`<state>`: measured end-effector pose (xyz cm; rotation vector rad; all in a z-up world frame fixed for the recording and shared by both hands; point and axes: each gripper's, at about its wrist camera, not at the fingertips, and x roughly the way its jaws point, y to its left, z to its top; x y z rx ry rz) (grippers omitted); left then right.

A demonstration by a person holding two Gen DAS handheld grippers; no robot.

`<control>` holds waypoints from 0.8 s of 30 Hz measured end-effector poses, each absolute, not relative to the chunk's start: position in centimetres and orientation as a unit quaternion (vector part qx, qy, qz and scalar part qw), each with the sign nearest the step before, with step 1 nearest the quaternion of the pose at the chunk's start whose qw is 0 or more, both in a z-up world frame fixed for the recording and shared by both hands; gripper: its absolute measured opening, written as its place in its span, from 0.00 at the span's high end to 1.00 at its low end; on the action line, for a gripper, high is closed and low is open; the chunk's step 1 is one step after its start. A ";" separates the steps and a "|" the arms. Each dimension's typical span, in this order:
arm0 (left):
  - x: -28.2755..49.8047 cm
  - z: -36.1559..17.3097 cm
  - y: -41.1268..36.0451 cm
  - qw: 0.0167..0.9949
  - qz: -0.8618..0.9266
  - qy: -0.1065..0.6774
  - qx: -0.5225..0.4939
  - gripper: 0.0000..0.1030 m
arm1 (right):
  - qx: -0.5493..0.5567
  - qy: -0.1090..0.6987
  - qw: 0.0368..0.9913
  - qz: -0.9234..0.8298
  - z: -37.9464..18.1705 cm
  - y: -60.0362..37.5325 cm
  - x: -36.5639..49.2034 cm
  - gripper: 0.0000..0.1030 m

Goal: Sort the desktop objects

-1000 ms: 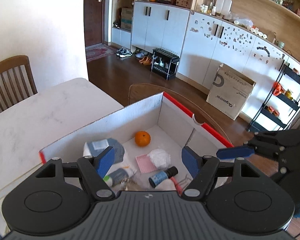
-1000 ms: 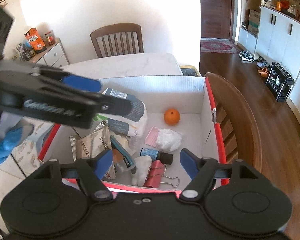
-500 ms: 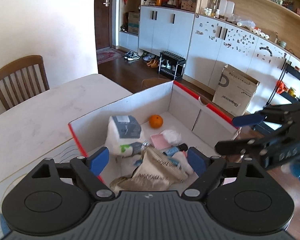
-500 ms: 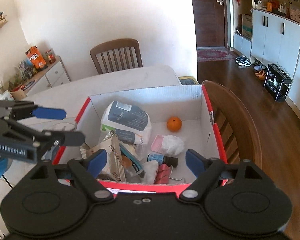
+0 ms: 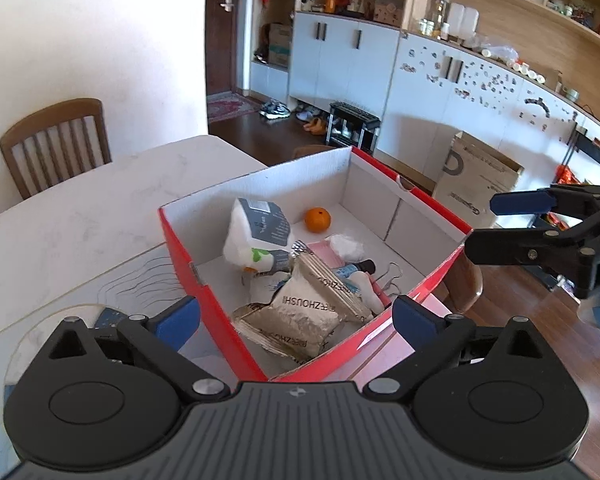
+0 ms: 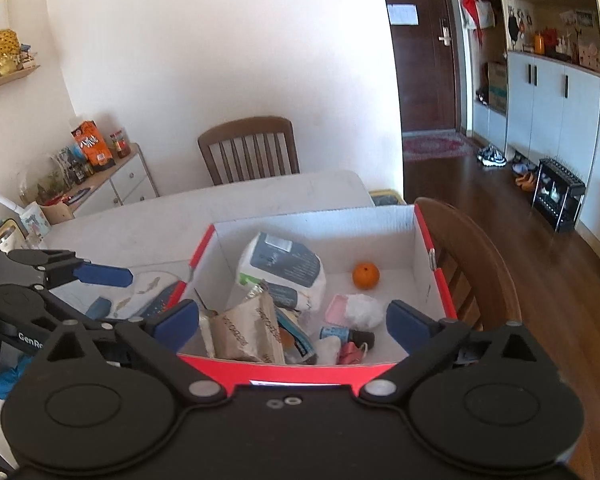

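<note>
A red cardboard box [image 5: 180, 248] [image 6: 440, 280] with white inside stands on the table's corner. It holds an orange [image 5: 317, 219] [image 6: 366, 275], a white and grey pouch [image 5: 258, 236] [image 6: 284, 270], foil snack packs [image 5: 300, 312] [image 6: 244, 330], a small blue bottle [image 5: 354, 269] [image 6: 346, 335], a pink pad and a red clip. My left gripper [image 5: 294, 316] is open and empty, hovering over the box's near corner. My right gripper [image 6: 292, 322] is open and empty, above the box's near rim. Each gripper shows in the other's view, the right [image 5: 512, 220] and the left [image 6: 100, 280].
The white marble table [image 5: 80, 216] stretches left of the box. A glass mat with small items [image 6: 140, 292] lies beside the box. One wooden chair [image 6: 248, 148] stands at the table's far side, another [image 6: 472, 256] against the box. Cabinets line the far wall.
Both grippers have pulled back and up from the box. The left gripper moved out from inside the box to its corner. The pouch and foil packs now lie in the box.
</note>
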<state>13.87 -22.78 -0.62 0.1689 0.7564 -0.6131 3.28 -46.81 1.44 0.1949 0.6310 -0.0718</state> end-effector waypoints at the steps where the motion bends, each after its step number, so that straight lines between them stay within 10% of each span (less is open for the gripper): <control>1: 13.7 -0.5 -22.6 0.882 -0.294 0.360 0.080 0.00 | 0.095 0.307 0.946 -0.034 1.5 -46.6 3.2 0.01; 24: 10.7 0.4 -21.8 0.896 -0.282 0.333 0.082 0.00 | 0.111 0.285 0.951 -0.043 1.1 -44.1 0.7 0.01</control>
